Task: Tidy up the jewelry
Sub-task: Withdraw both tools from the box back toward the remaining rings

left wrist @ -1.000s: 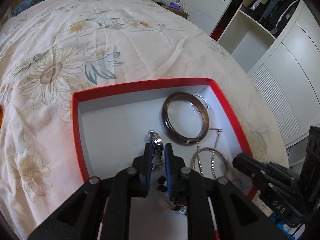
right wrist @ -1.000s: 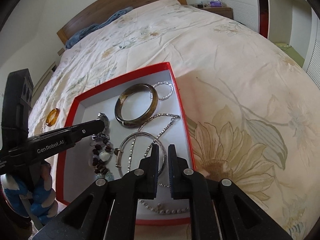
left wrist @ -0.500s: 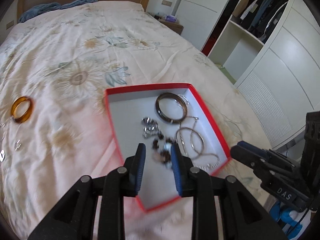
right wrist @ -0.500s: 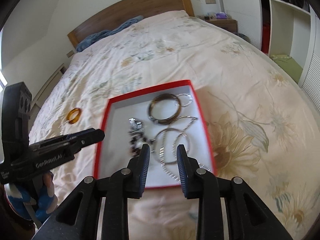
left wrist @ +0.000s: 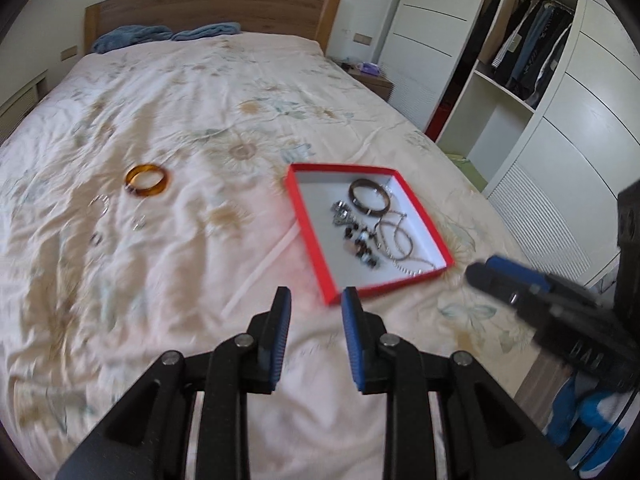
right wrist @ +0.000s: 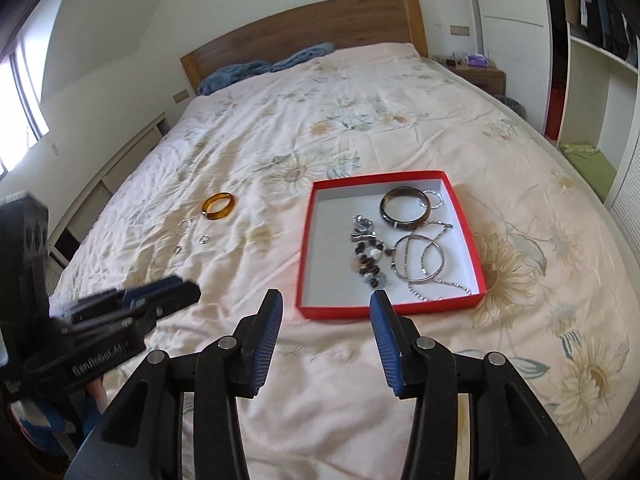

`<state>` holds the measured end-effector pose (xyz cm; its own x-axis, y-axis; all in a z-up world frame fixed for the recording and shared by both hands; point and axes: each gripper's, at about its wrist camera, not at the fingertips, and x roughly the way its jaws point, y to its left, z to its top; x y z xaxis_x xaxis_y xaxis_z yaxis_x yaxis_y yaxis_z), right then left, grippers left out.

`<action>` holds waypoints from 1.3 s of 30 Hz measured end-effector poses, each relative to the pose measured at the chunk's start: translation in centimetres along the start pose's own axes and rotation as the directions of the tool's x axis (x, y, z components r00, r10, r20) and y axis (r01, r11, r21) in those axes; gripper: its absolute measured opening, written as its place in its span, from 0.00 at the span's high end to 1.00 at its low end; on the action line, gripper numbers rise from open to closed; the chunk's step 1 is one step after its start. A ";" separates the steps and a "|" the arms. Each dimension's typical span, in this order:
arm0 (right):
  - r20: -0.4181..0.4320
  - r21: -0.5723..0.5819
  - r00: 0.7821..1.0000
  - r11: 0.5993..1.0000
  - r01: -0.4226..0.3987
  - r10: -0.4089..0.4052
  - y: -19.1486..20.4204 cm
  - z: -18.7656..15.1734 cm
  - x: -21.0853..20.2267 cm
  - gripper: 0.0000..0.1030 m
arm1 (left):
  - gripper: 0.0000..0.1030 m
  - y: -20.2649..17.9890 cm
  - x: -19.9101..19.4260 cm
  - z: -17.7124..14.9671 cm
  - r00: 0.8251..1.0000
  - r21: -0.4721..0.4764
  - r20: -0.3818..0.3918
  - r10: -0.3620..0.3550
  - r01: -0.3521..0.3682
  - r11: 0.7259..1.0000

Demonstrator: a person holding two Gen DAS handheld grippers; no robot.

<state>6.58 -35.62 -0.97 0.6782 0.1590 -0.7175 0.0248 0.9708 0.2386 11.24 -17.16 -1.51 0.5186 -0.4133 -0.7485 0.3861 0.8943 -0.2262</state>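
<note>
Both tools have pulled up and back from the red box, which now sits well ahead on the bed. Bracelets and chains lie inside it; an amber bangle and small rings wait loose on the bedspread, so another pickup seems next, needing a reach leftward. Left tool stands apart, empty; right tool is opening, empty. Only the right view shows the window.
</note>
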 end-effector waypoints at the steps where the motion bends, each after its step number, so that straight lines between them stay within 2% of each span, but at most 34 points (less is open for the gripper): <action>1: 0.005 -0.004 1.000 1.000 0.001 -0.001 0.3 -0.1 -0.4 0.56 | 0.76 0.3 -0.5 -0.6 1.000 -0.005 -0.001 0.006 -0.006 1.000; 5: 0.034 -0.026 0.999 1.000 -0.008 0.009 1.9 -0.5 -2.3 0.56 | 0.76 1.6 -2.5 -2.5 1.000 -0.021 0.007 0.027 -0.027 0.999; 11: 0.060 -0.070 0.997 0.997 -0.043 0.047 5.3 -1.2 -4.2 0.56 | 0.76 4.9 -6.6 -4.4 0.993 -0.064 0.070 0.096 -0.092 0.994; 20: 0.070 -0.140 0.993 0.986 -0.089 0.099 10.2 -2.4 -6.1 0.56 | 0.76 10.2 -12.4 -7.1 0.970 -0.178 0.125 0.208 -0.184 0.967; 31: 0.088 -0.222 0.988 0.970 -0.103 0.126 13.9 -4.3 -9.4 0.56 | 0.76 9.0 -17.2 -8.5 0.942 -0.196 0.162 0.293 -0.260 0.945; 34: 0.086 -0.229 0.987 0.967 -0.110 0.132 14.3 -4.4 -9.3 0.56 | 0.69 8.4 -17.7 -8.5 0.938 -0.179 0.175 0.299 -0.269 0.946; 39: 0.076 -0.232 0.986 0.965 -0.125 0.146 14.9 -3.9 -7.8 0.55 | 0.68 8.3 -17.4 -7.7 0.930 -0.158 0.174 0.324 -0.298 0.941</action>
<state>-1.21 -21.70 5.65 0.7281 0.2854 -0.6232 -0.2316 0.9582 0.1682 -0.39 -1.22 4.84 0.7400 -0.1248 -0.6609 0.0884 0.9922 -0.0884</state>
